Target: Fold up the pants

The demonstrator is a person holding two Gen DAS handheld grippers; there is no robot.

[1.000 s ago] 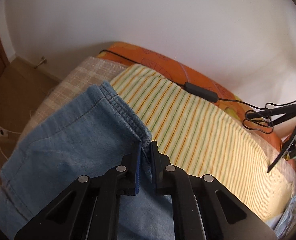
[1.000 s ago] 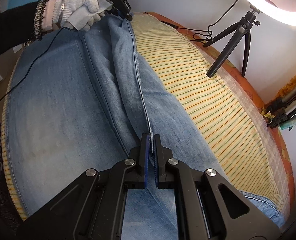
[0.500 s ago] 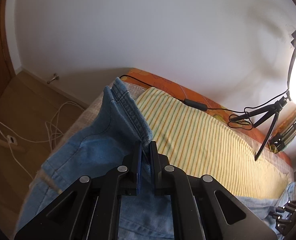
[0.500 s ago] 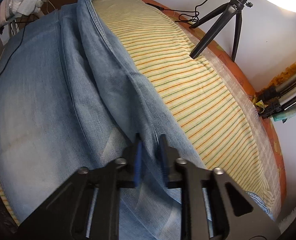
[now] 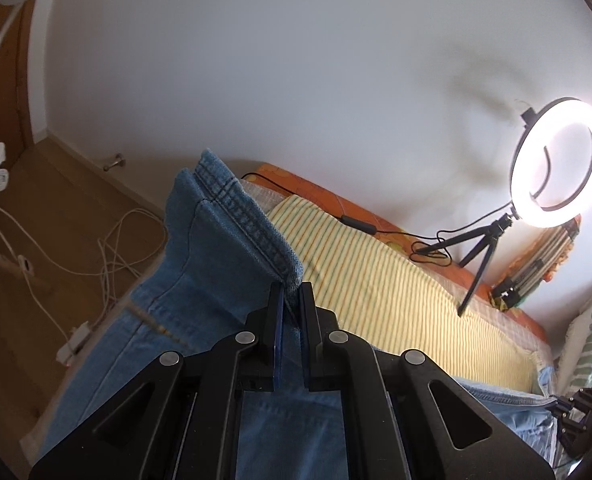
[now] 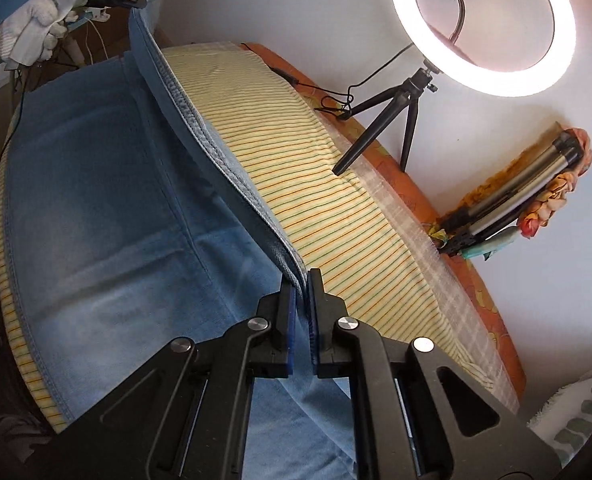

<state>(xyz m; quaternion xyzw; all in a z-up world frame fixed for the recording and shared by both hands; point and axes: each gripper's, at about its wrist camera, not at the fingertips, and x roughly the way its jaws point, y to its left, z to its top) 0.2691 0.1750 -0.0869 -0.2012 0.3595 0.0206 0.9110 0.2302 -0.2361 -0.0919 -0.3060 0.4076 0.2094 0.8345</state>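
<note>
Pants [image 6: 95,200] lying flat on striped bed cover [image 6: 336,184], far edge pinched tight and lifted by left gripper [image 5: 291,300] and right gripper [image 6: 303,280], fold only just begun, still to be carried over and laid down.

Blue denim pants [image 6: 95,184]; yellow striped sheet [image 6: 316,160].

The left gripper [image 5: 291,290] is clamped tight on the hem of the pants [image 5: 223,248], holding it lifted, its jaws nearly together and angled downward. Seen from the right wrist, the left hand [image 6: 23,32], in a white glove, sits at the far left. The right gripper [image 6: 303,280] is likewise closed on a raised denim edge, tilted steeply down.
</note>
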